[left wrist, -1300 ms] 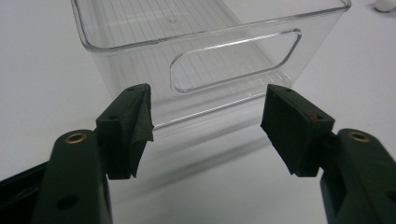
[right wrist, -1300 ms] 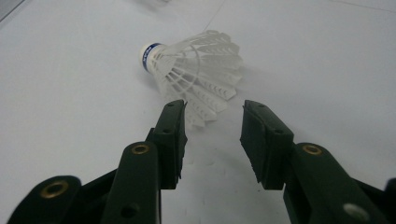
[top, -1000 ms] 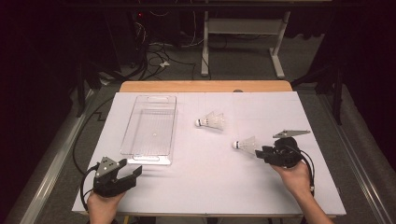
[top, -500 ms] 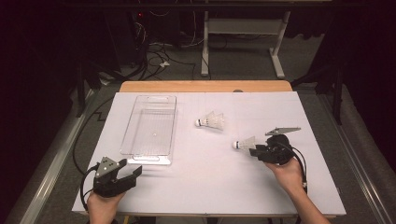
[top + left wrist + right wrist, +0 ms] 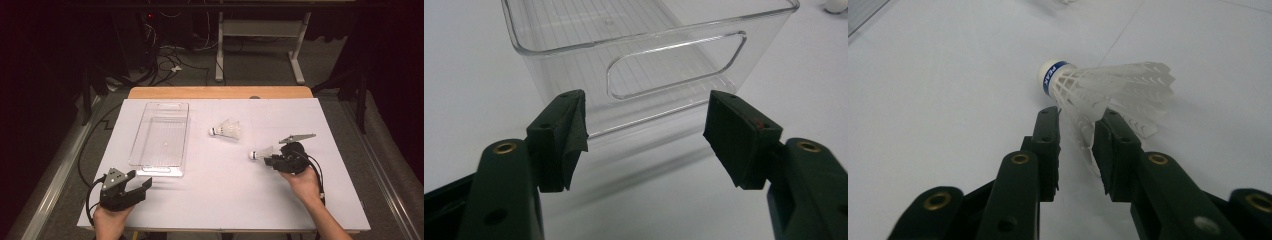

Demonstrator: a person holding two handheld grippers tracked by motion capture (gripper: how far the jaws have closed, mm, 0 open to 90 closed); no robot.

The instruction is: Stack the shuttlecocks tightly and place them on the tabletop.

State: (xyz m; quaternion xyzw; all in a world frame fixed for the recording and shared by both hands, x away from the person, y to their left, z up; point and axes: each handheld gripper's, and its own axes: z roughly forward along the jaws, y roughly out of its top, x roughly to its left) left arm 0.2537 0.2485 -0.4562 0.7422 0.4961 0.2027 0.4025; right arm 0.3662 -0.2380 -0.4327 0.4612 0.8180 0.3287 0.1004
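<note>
A white shuttlecock (image 5: 1108, 90) with a blue band at its cork lies on its side on the white table (image 5: 220, 195). My right gripper (image 5: 1077, 120) reaches it from the near right. Its jaws have just been closing and now stand narrowly apart, with the lower edge of the skirt between them. The skirt looks undeformed. In the high view that shuttlecock (image 5: 262, 153) lies just left of the right gripper (image 5: 274, 161). A second shuttlecock (image 5: 226, 130) lies farther back, free. My left gripper (image 5: 644, 135) is open and empty, facing the near end of a clear plastic bin (image 5: 674, 75).
The clear bin (image 5: 161, 134) stands lengthwise on the left half of the table, empty, with a handle slot in its near wall. The left gripper (image 5: 132, 187) rests near the front left corner. Cables and a stand's legs are on the floor beyond the table.
The right gripper has slid a little left onto the nearer shuttlecock and its jaws have narrowed around the skirt. The left gripper, the bin and the far shuttlecock have stayed put.
</note>
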